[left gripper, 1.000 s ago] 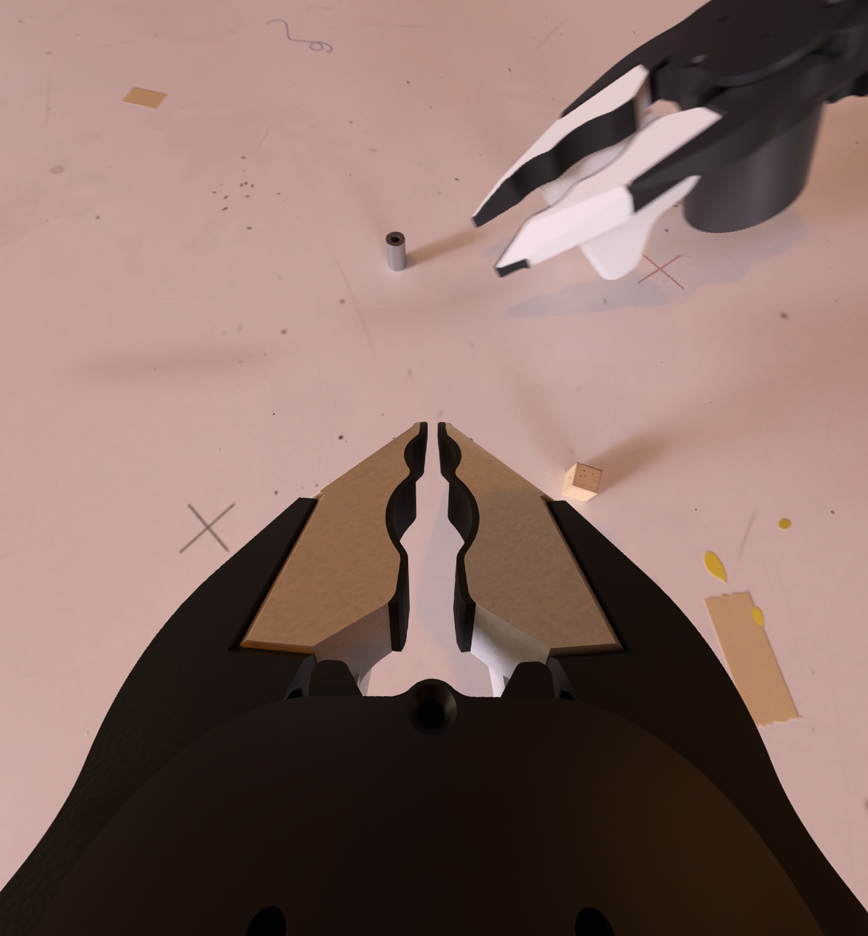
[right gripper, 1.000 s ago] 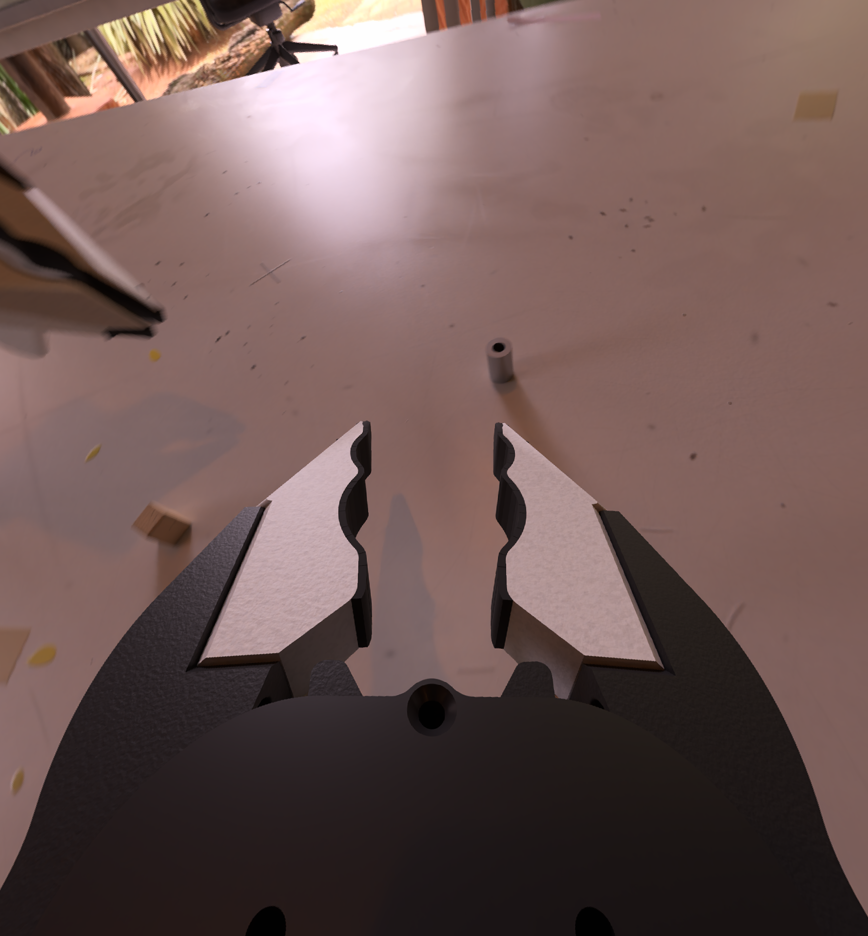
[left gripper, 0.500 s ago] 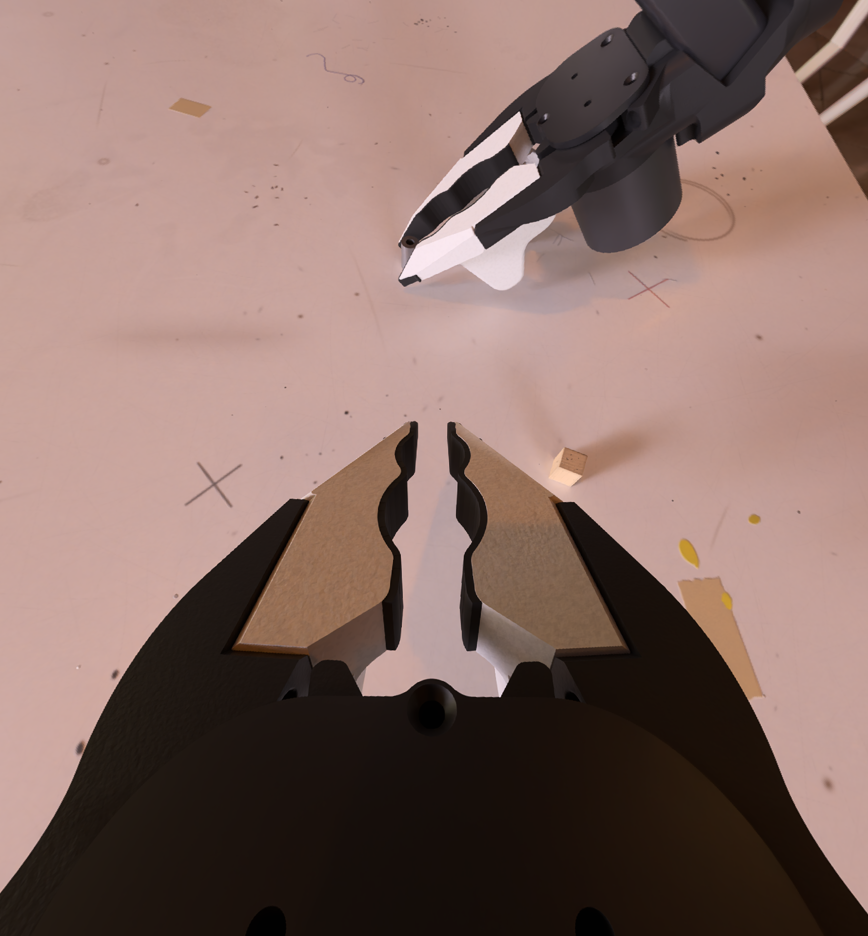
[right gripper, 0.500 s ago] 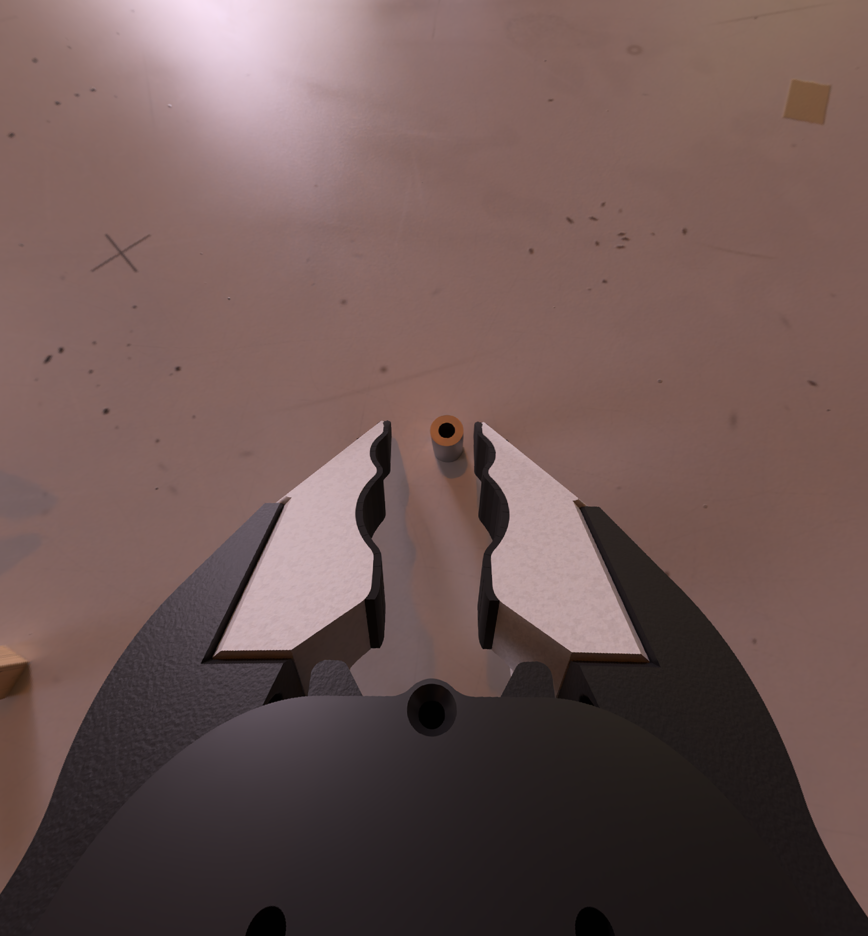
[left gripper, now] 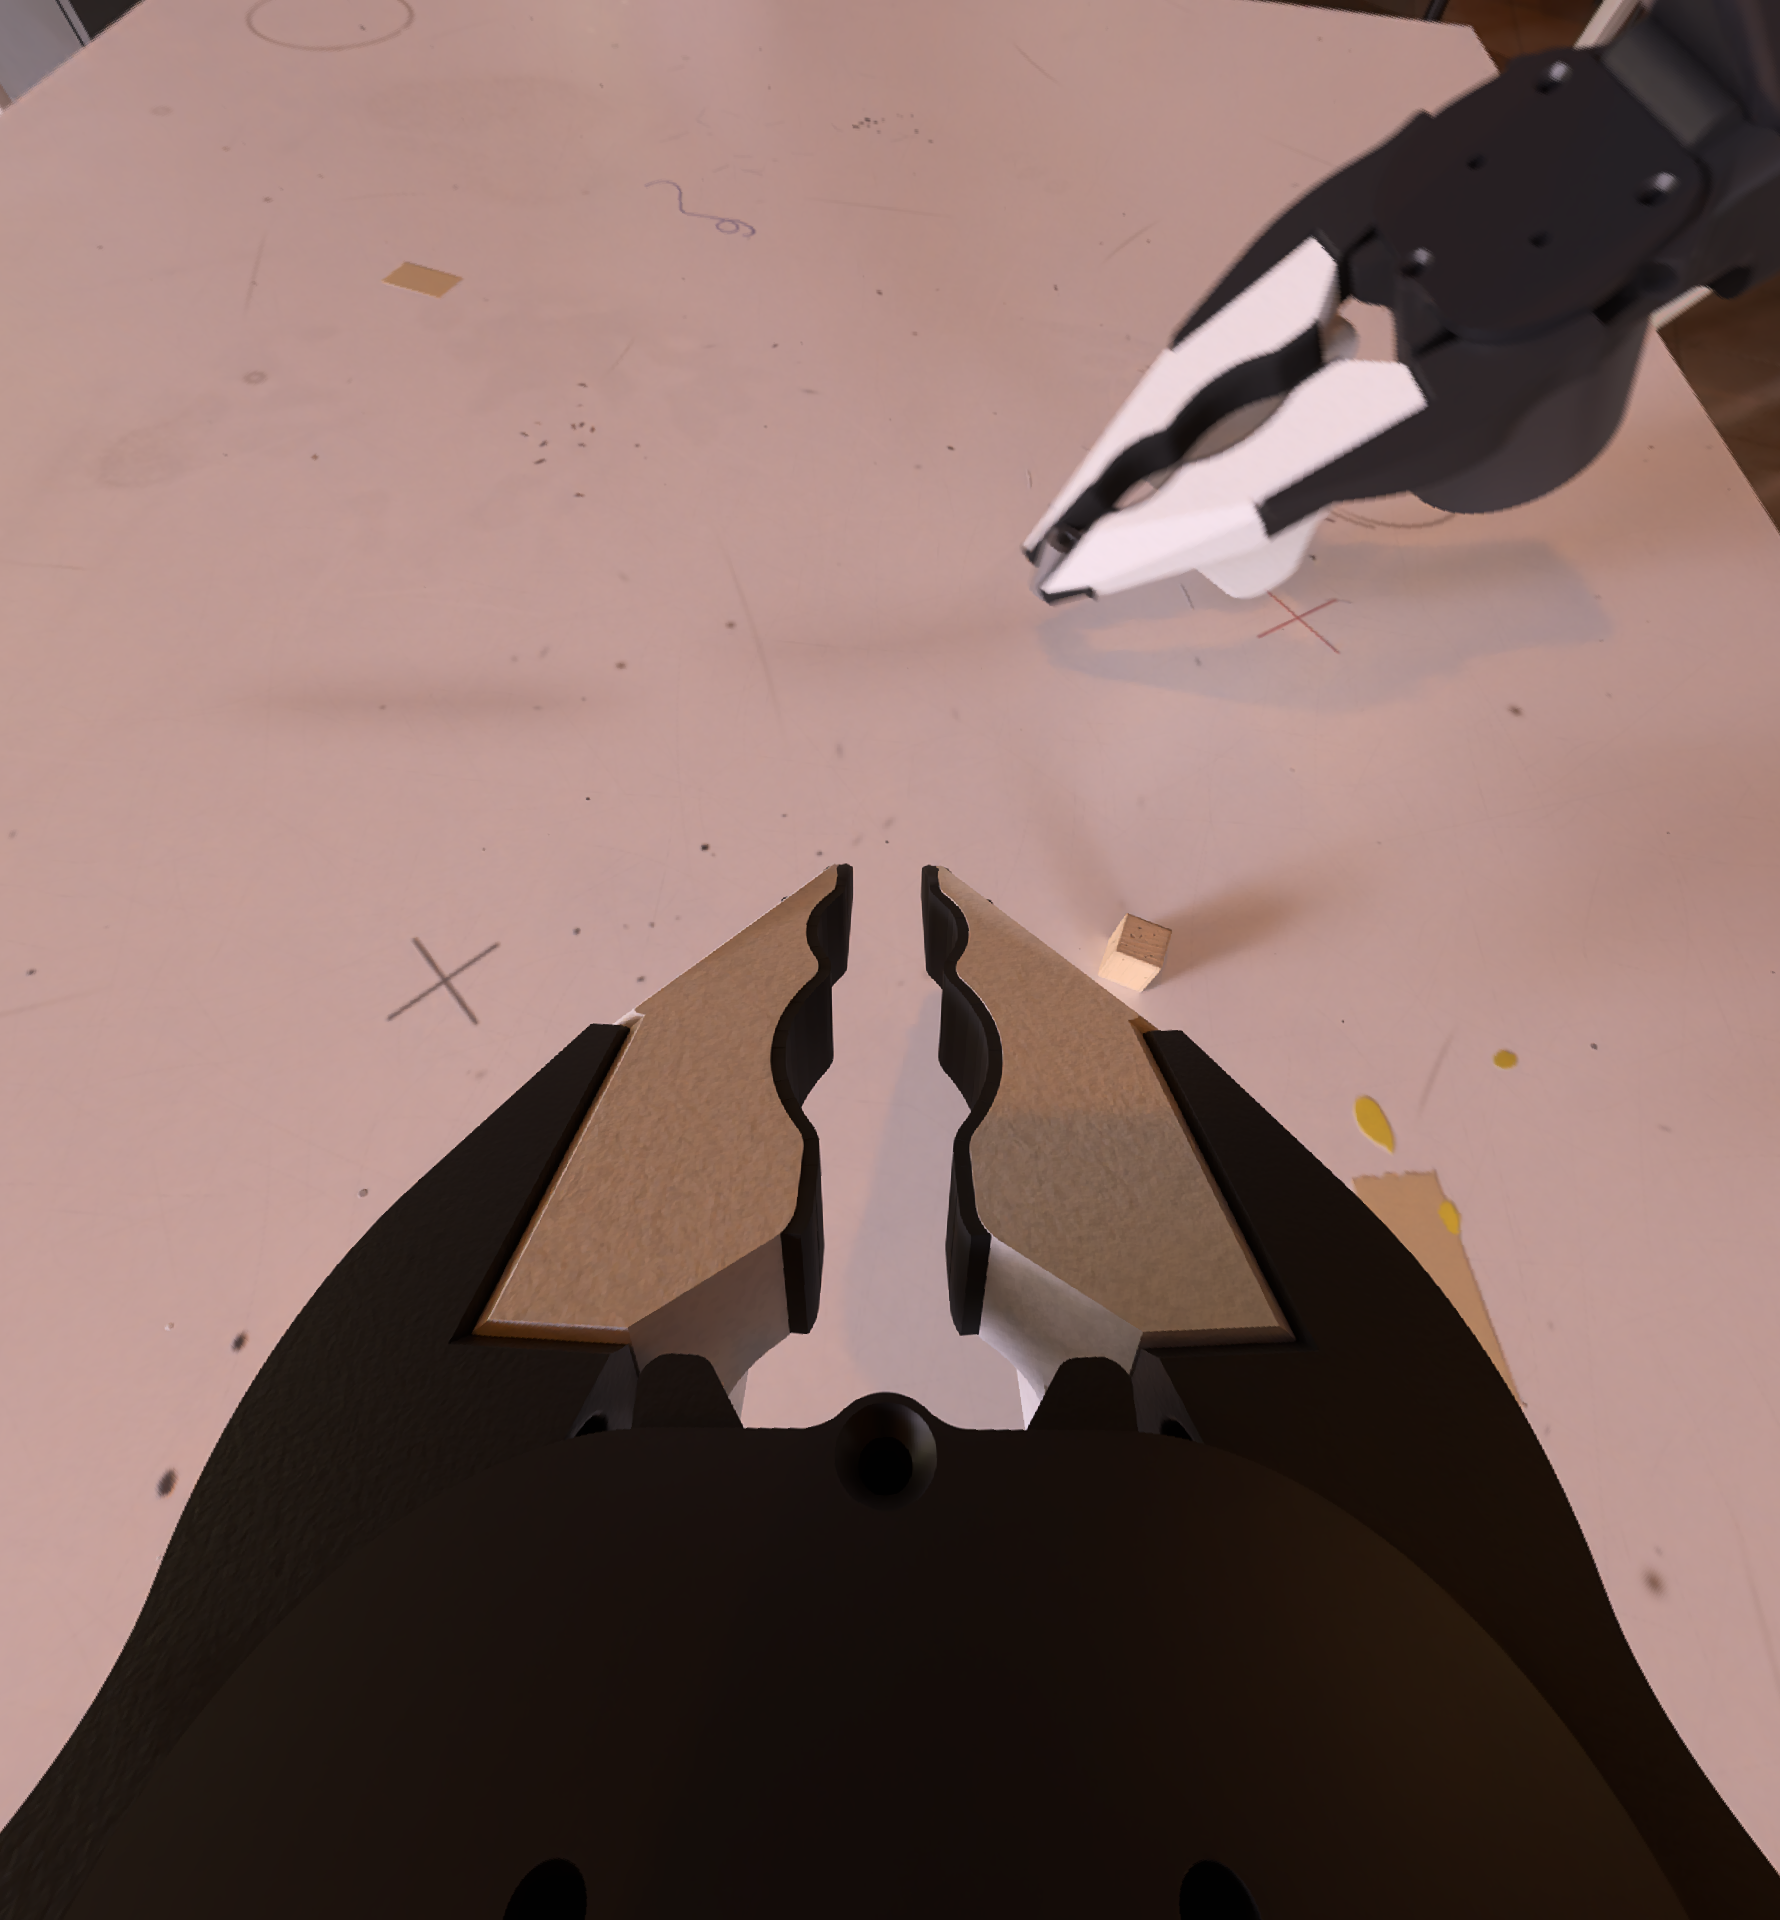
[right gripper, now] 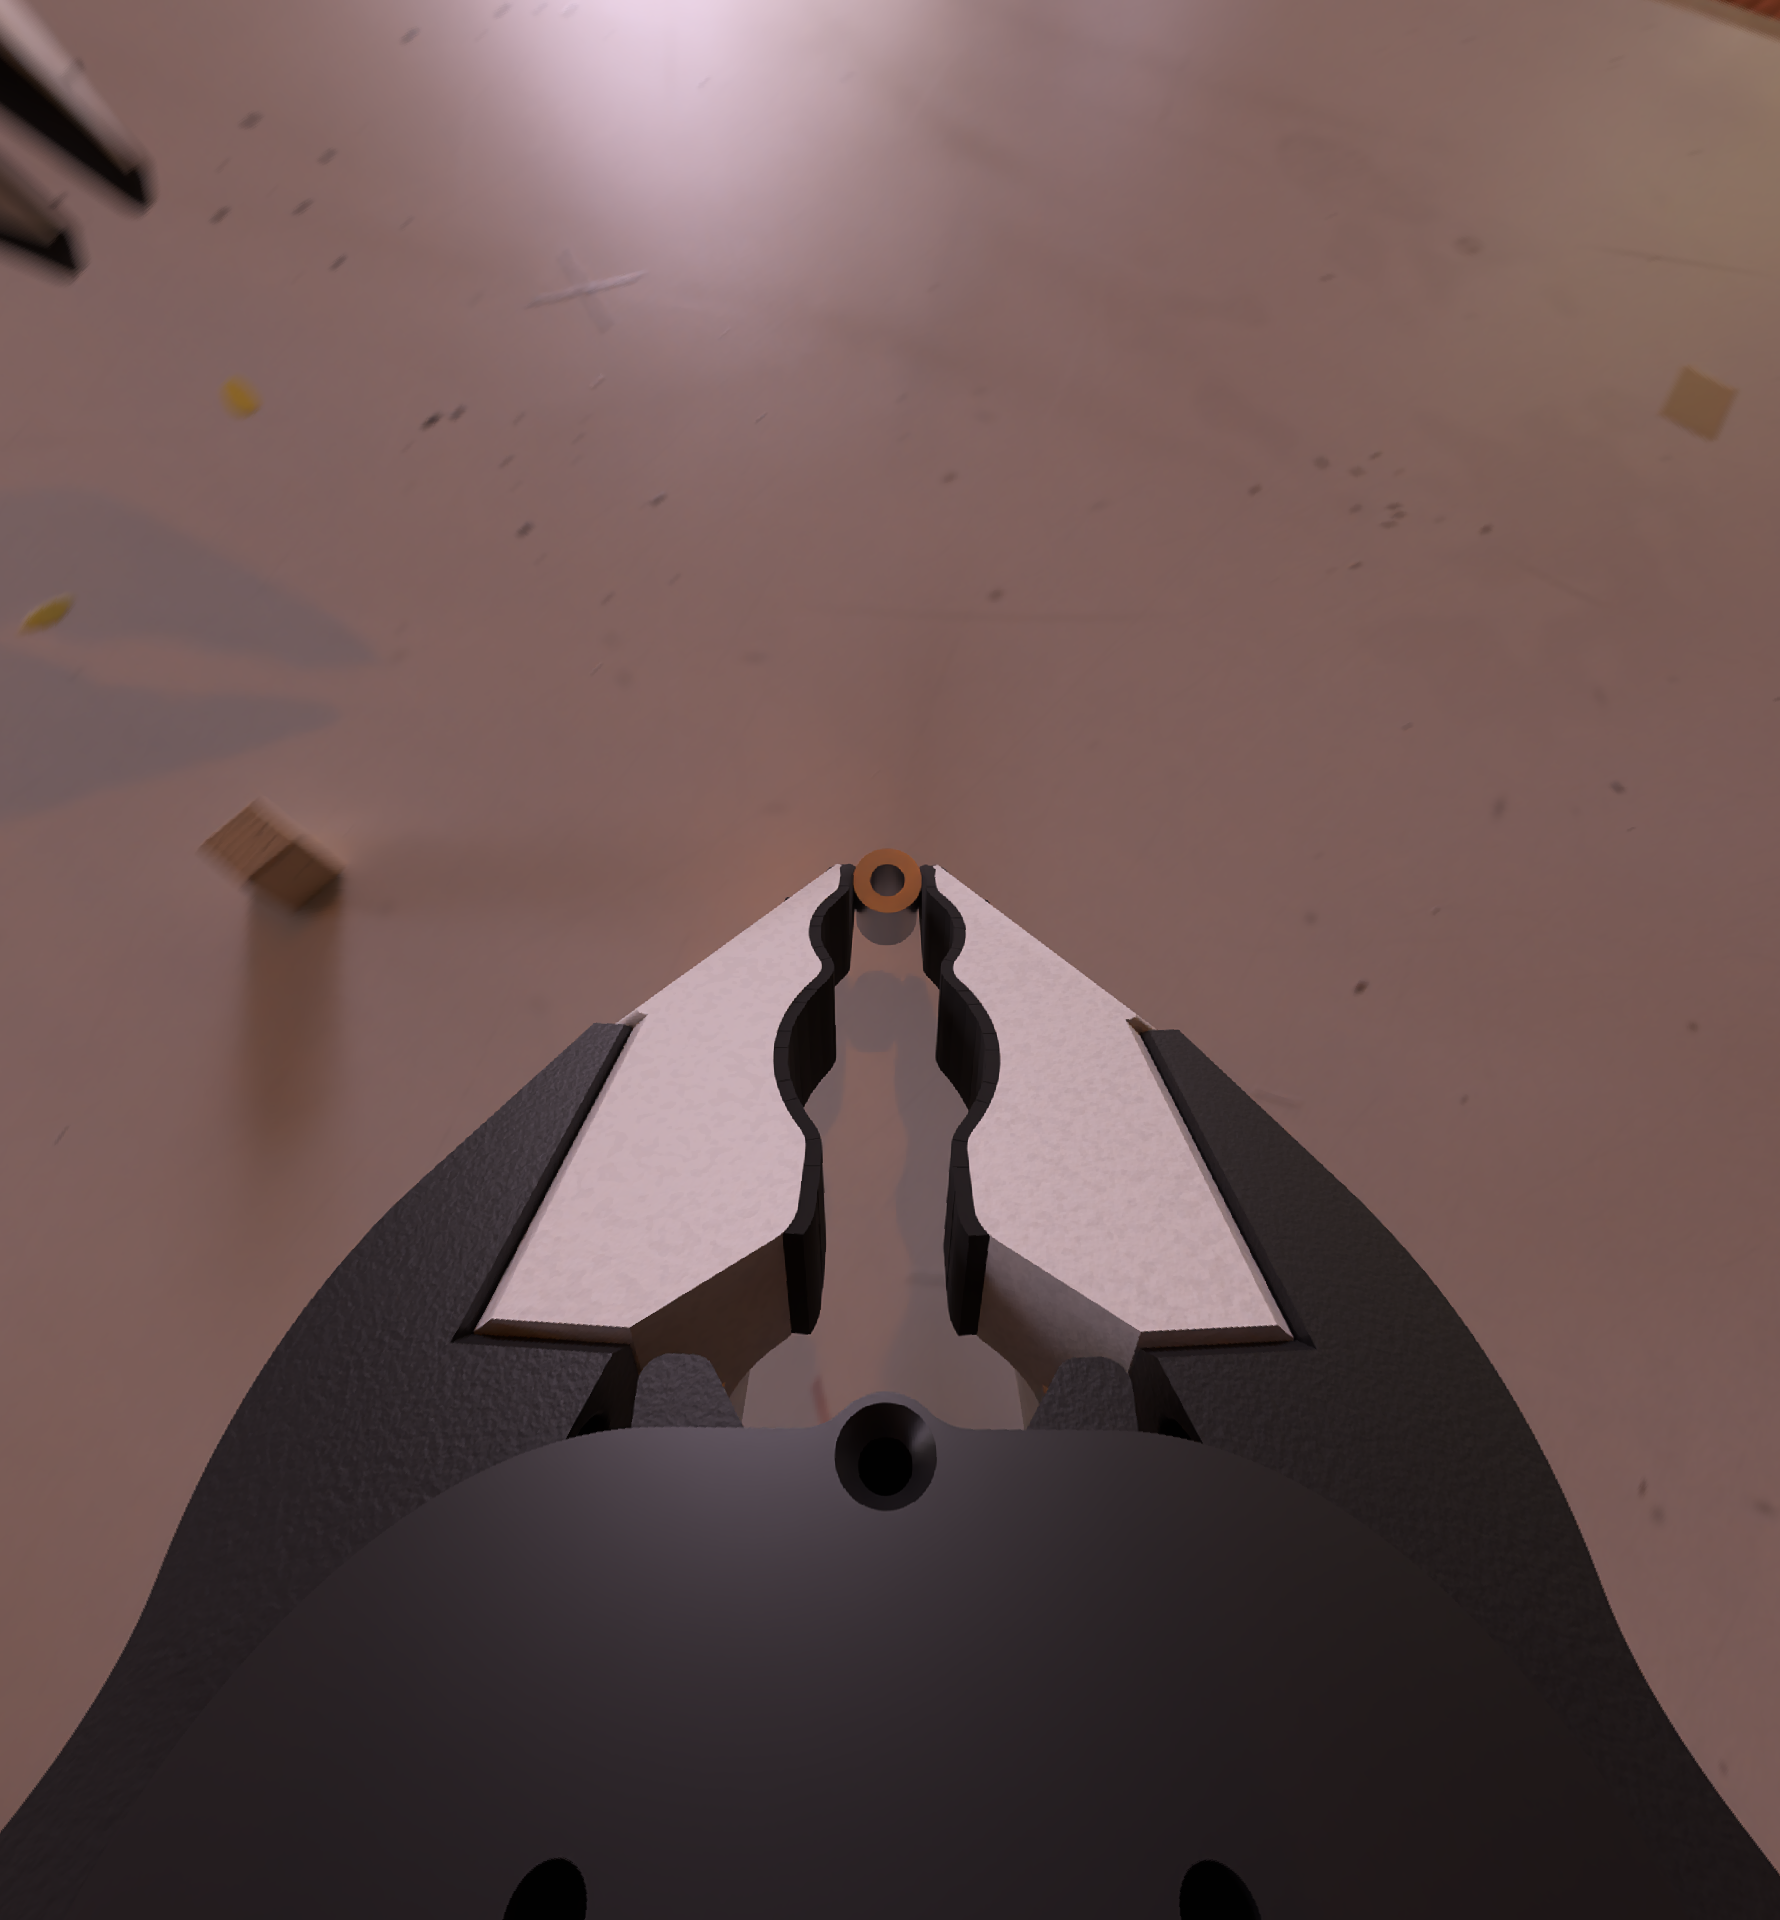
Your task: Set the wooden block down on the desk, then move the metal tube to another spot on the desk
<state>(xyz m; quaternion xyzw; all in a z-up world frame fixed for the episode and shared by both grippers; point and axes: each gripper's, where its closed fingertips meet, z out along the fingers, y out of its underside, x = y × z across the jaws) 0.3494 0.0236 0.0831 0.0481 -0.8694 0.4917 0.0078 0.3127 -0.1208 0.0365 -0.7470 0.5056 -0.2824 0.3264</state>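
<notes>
The small wooden block (left gripper: 1135, 951) lies on the pink desk (left gripper: 553, 623), just right of my left gripper's (left gripper: 884, 878) tips. The left gripper has tan pads, hovers above the desk and is slightly open with nothing in it. My right gripper (right gripper: 887, 878), with white pads, is shut on the short metal tube (right gripper: 887, 883), pinched upright between its fingertips a little above the desk. In the left wrist view the right gripper (left gripper: 1057, 561) hangs at the upper right over its shadow. The block also shows in the right wrist view (right gripper: 273, 857), to the left.
A strip of tan tape (left gripper: 1426, 1268) and yellow spots (left gripper: 1374, 1122) lie right of the left gripper. A small tan square (left gripper: 421, 278) lies far left. Pen crosses (left gripper: 444, 980) mark the desk. The desk's right edge (left gripper: 1759, 540) runs close behind the right gripper.
The right gripper came down around the tube, shut on it and carried it up and rightward. The left gripper's jaws parted slightly. The block stayed on the desk.
</notes>
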